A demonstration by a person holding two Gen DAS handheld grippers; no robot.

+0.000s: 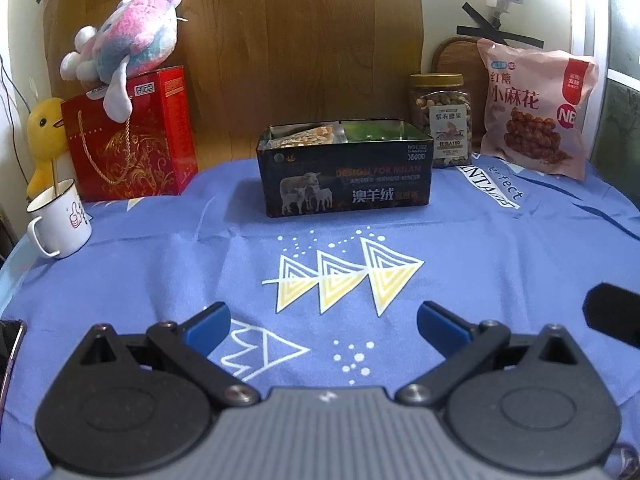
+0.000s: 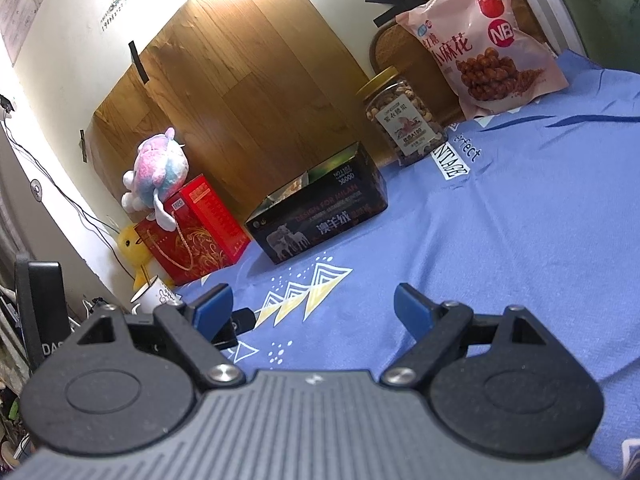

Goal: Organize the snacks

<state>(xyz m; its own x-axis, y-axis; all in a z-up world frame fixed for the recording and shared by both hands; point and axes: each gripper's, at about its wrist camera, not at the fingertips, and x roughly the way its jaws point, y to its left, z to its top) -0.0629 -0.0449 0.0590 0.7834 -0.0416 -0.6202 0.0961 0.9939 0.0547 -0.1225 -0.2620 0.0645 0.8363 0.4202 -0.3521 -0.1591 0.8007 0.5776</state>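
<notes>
A dark open box [image 1: 346, 172] with sheep printed on it stands at the back middle of the blue cloth and holds snack packets [image 1: 304, 134]. It also shows in the right wrist view [image 2: 320, 216]. A clear jar of nuts [image 1: 440, 120] with a gold lid stands to its right, and a pink snack bag [image 1: 534, 108] leans further right; both show in the right wrist view, the jar [image 2: 402, 116] and the bag [image 2: 484, 40]. My left gripper [image 1: 324, 320] is open and empty, low over the cloth, well in front of the box. My right gripper [image 2: 312, 304] is open and empty, to the right of the left one.
A red gift box [image 1: 132, 136] with a pink plush toy [image 1: 124, 46] on top stands at the back left, beside a yellow duck [image 1: 44, 132] and a white mug [image 1: 60, 220]. A wood panel [image 1: 300, 40] backs the table. The blue cloth [image 1: 480, 260] covers the table.
</notes>
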